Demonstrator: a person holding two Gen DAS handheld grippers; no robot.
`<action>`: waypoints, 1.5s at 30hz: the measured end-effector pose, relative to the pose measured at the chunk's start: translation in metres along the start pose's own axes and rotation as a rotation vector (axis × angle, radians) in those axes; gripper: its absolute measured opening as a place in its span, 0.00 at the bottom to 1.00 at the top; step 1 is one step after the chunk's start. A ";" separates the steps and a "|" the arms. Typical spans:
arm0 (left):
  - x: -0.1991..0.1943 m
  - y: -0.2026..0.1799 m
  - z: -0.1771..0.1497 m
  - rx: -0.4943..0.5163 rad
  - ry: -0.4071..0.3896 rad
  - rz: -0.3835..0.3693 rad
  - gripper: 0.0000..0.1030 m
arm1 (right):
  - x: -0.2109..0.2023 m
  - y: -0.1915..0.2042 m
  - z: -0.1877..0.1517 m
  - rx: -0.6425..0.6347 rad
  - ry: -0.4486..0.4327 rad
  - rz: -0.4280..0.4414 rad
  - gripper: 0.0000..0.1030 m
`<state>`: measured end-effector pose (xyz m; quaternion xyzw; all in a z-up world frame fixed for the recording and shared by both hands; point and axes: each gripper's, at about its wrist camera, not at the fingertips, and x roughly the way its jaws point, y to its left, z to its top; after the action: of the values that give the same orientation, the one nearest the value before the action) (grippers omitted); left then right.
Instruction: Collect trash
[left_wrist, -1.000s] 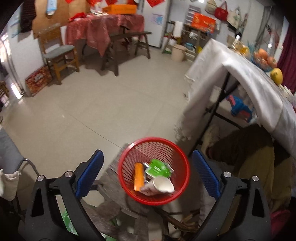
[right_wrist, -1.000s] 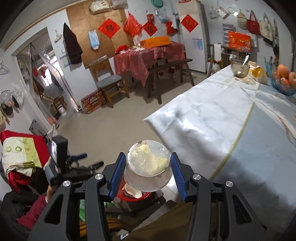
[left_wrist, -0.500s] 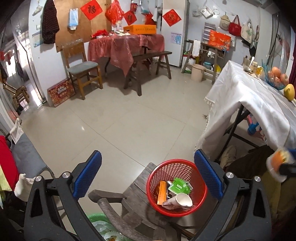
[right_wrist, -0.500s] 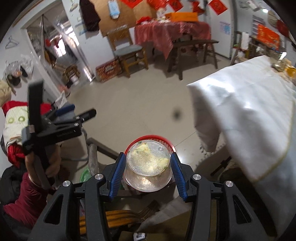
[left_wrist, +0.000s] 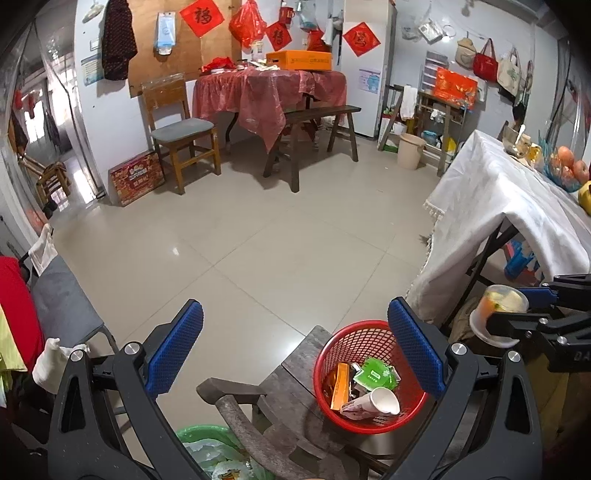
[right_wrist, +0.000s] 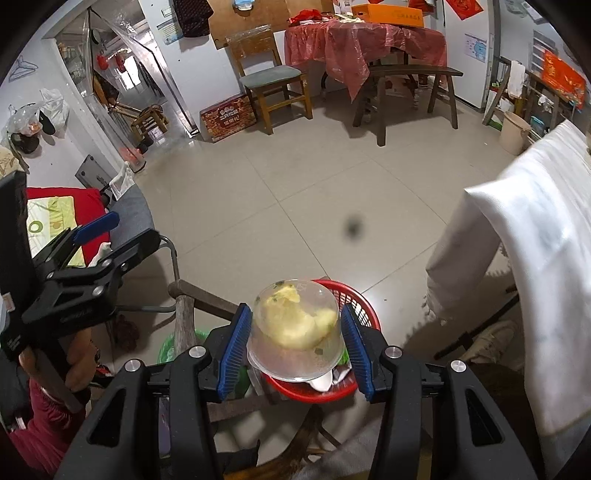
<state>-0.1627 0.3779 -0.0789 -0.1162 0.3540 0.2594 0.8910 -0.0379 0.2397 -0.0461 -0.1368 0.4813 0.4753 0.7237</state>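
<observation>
Cup (right_wrist: 295, 325) of yellow scraps sits clamped in the right gripper (right_wrist: 295, 345), right above the red basket (left_wrist: 343, 347) on the chair (left_wrist: 291, 402); left gripper (left_wrist: 295, 354) gapes wide, empty.

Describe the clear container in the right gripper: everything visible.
The clear plastic container is a round, domed tub that looks like thin transparent plastic, with a wider rim at the near end. Pale yellow food scraps with green flecks sit inside. The right gripper is shut on it, blue pads pressing both sides, holding it tilted over the red mesh basket without touching it.
</observation>
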 end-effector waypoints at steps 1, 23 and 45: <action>0.000 0.002 0.000 -0.005 0.002 -0.001 0.93 | 0.003 -0.001 0.002 -0.001 -0.003 0.002 0.53; -0.017 -0.029 0.003 0.009 0.000 -0.081 0.93 | -0.064 -0.031 -0.046 0.034 -0.151 -0.136 0.61; -0.085 -0.161 0.021 0.061 -0.059 0.138 0.93 | -0.135 -0.100 -0.078 -0.004 -0.310 -0.002 0.70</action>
<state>-0.1156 0.2192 -0.0018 -0.0567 0.3423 0.3128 0.8842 -0.0119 0.0626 0.0006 -0.0639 0.3629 0.4908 0.7895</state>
